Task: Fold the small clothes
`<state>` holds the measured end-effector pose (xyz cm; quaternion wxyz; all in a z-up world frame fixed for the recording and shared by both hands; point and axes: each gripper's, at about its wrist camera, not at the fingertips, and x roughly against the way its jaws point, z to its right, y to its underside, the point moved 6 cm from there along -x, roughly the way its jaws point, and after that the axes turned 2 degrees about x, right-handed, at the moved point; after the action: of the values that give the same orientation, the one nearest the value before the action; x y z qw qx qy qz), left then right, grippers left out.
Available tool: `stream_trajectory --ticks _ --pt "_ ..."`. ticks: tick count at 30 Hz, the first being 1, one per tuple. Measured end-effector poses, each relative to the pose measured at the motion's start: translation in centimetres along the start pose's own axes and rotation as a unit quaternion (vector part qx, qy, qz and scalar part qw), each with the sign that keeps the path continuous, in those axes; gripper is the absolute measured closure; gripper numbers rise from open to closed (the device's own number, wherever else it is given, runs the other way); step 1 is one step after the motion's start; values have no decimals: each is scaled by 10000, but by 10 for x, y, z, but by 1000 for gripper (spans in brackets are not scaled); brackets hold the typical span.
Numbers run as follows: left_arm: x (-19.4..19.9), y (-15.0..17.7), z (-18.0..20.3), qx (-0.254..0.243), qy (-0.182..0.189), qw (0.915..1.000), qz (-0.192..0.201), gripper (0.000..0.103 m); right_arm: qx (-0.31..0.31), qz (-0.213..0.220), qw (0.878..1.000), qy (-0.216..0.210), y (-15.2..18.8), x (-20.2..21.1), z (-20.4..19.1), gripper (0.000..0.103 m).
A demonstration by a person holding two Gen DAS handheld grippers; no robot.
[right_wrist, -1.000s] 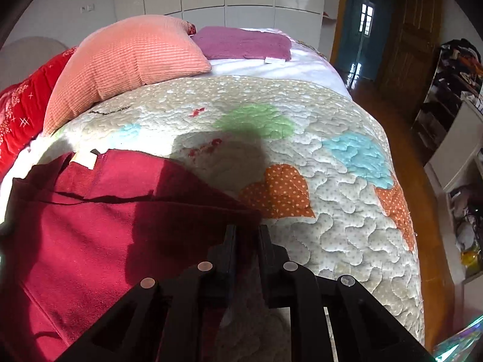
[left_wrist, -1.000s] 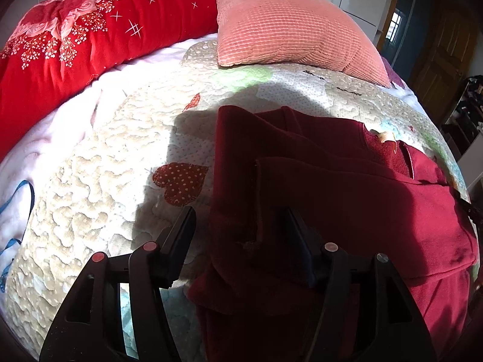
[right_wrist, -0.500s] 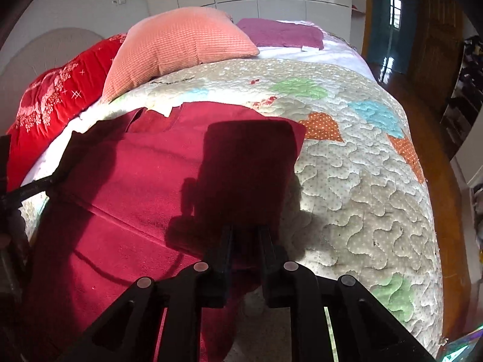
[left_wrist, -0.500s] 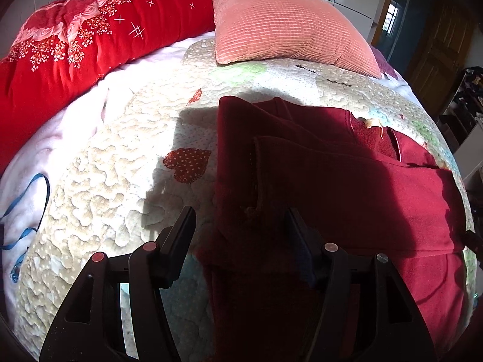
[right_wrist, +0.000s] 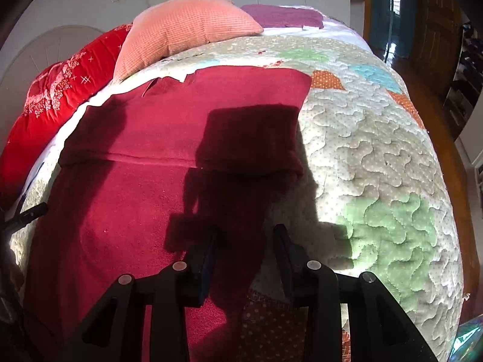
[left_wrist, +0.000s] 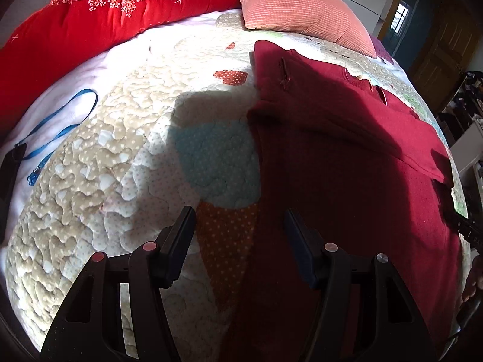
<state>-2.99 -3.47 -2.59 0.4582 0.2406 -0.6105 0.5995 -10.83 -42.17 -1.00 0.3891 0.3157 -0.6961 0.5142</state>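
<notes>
A dark red garment [left_wrist: 347, 157] lies flat on the patchwork quilt [left_wrist: 120, 157], its upper part folded over in a band whose edge [right_wrist: 169, 158] runs across the cloth. My left gripper [left_wrist: 238, 214] is open above the garment's left edge, which runs between its fingers without touching the pads. My right gripper [right_wrist: 247, 232] hovers over the garment's [right_wrist: 135, 211] right edge. Its jaws are opening, and the cloth lies below them, not pinched. The left gripper's tip [right_wrist: 27, 215] shows at the left edge of the right wrist view.
A salmon pillow [right_wrist: 187, 33] and a red flowered bolster [left_wrist: 105, 15] lie at the head of the bed. A blue lanyard [left_wrist: 60, 123] rests on the white sheet at left. A purple cloth [right_wrist: 283, 15] lies beyond the pillow. Wooden floor [right_wrist: 452, 157] borders the bed on the right.
The right gripper was shut on the garment's edge and has let it go as its jaws parted. Both grippers have drawn back toward the near end of the garment. The left stays open.
</notes>
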Motion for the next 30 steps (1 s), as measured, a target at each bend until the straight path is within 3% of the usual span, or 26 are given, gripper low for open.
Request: stream_trajectory --ticks 12,15,19,27,28,29,30 --pt "39 44 7 -353 -149 9992 124 42 494 71 9971 -571 73 80 -22 53" --pt "48 53 6 -400 -183 9990 121 42 531 -43 9965 -652 95 84 -24 46" --pt "55 66 1 -358 -162 9992 58 42 390 -142 9967 -705 120 82 -23 45" --pt "62 99 -11 -239 -116 9995 -152 42 155 -17 9962 -851 131 75 -32 43" --pt "63 101 -12 -234 -109 9996 -146 42 212 3 9967 -787 131 74 -34 44" --pt "65 103 -12 -231 -97 9996 -144 42 330 37 9966 -751 131 75 -36 53" --pt "66 104 -11 -224 -83 9996 -150 42 492 33 9961 -733 131 75 -40 79"
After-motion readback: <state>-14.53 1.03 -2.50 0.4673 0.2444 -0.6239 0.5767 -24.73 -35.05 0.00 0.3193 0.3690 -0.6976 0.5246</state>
